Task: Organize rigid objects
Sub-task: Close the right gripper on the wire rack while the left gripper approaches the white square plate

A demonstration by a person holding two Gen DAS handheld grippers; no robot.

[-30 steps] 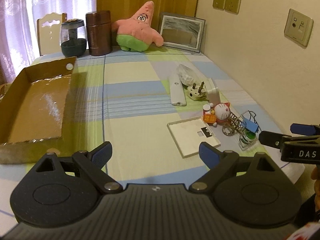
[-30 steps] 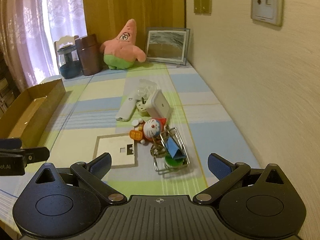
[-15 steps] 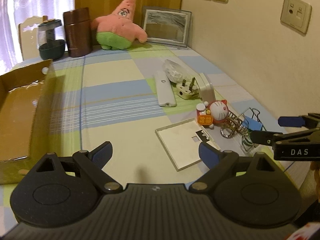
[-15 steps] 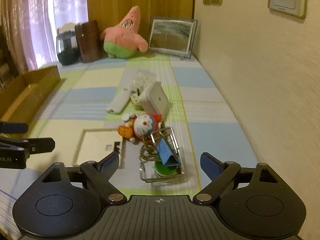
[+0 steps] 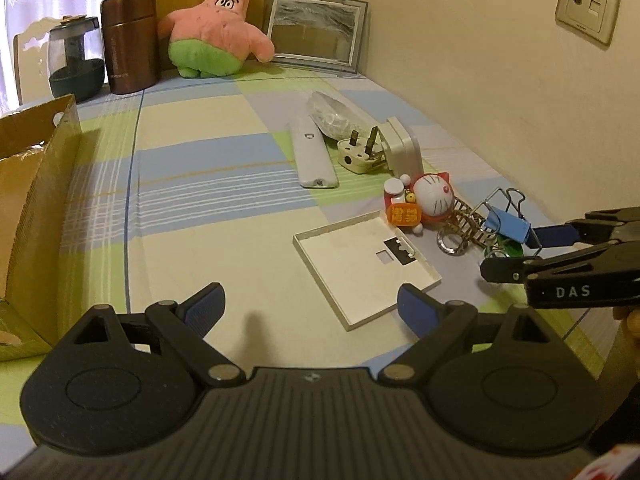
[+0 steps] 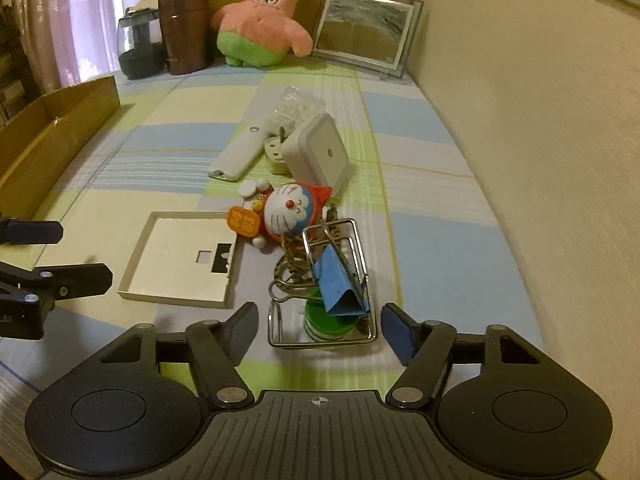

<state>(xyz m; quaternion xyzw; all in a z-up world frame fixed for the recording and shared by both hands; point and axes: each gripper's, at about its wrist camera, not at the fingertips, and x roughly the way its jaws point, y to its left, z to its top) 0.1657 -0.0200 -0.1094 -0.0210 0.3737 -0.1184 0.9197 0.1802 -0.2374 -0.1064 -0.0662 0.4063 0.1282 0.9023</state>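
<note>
A cluster of small rigid objects lies on the checked tablecloth near the wall: a white square plate, a Doraemon toy, a blue binder clip on a wire rack over a green item, a white adapter, a plug and a white remote. My right gripper is open, its fingers on either side of the rack's near end. My left gripper is open and empty, near the plate's front edge.
An open cardboard box stands at the left. At the back are a Patrick plush, a brown flask, a dark jar and a picture frame. A clear plastic bag lies beside the remote. The wall runs along the right.
Both grippers moved forward and lower toward the cluster. The right gripper's fingers now flank the wire rack. Both stay open.
</note>
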